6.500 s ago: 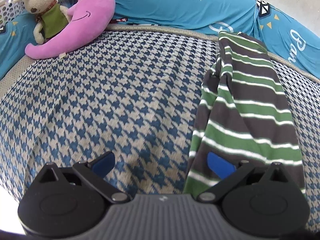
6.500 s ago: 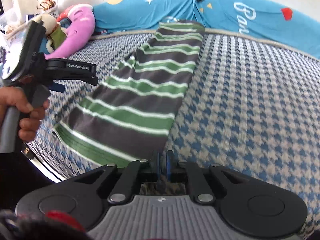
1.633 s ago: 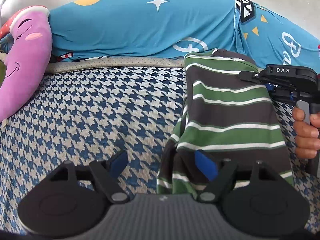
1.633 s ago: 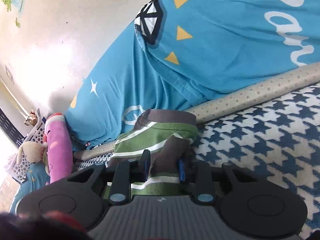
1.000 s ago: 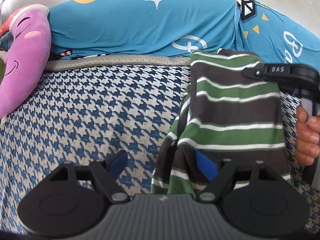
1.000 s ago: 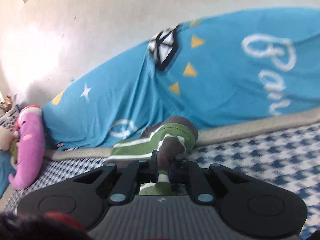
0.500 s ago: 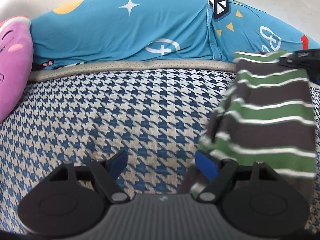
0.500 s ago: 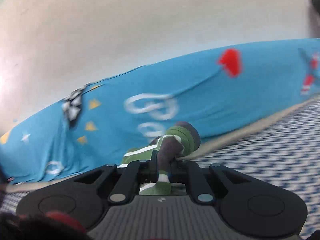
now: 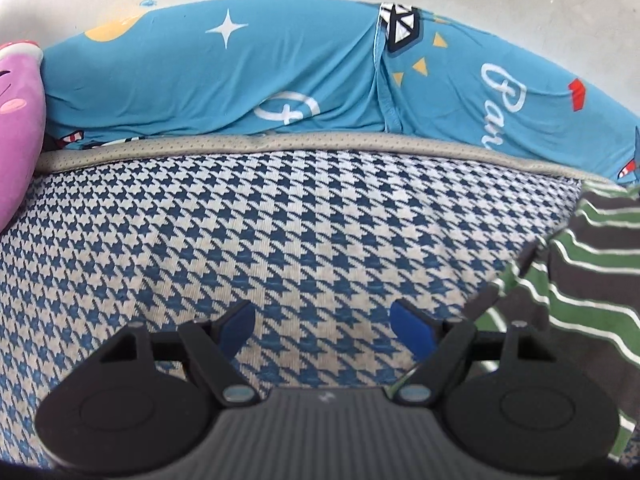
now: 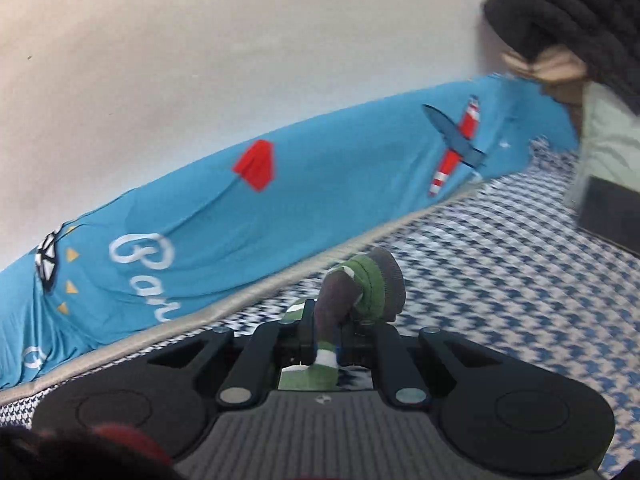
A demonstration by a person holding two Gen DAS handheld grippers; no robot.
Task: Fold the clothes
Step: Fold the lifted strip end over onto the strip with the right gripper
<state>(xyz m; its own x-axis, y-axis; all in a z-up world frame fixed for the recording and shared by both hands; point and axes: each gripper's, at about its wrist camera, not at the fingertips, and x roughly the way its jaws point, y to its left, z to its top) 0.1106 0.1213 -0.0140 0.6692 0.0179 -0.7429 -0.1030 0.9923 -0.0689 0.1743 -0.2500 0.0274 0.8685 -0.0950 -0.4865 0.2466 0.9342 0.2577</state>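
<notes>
Currently, folding is incomplete. The right gripper (image 10: 322, 340) is clamped on a bunched end of the striped garment (image 9: 584, 280), which hangs at the right above the houndstooth bed cover (image 9: 280, 240). The left gripper (image 9: 324, 330) stands apart, empty. No finished fold is visible.

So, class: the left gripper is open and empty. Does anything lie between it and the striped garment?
Nothing visible does. Between the left gripper and the striped garment at its right lies only bare houndstooth cover. The right gripper already pinches the garment's end.
</notes>
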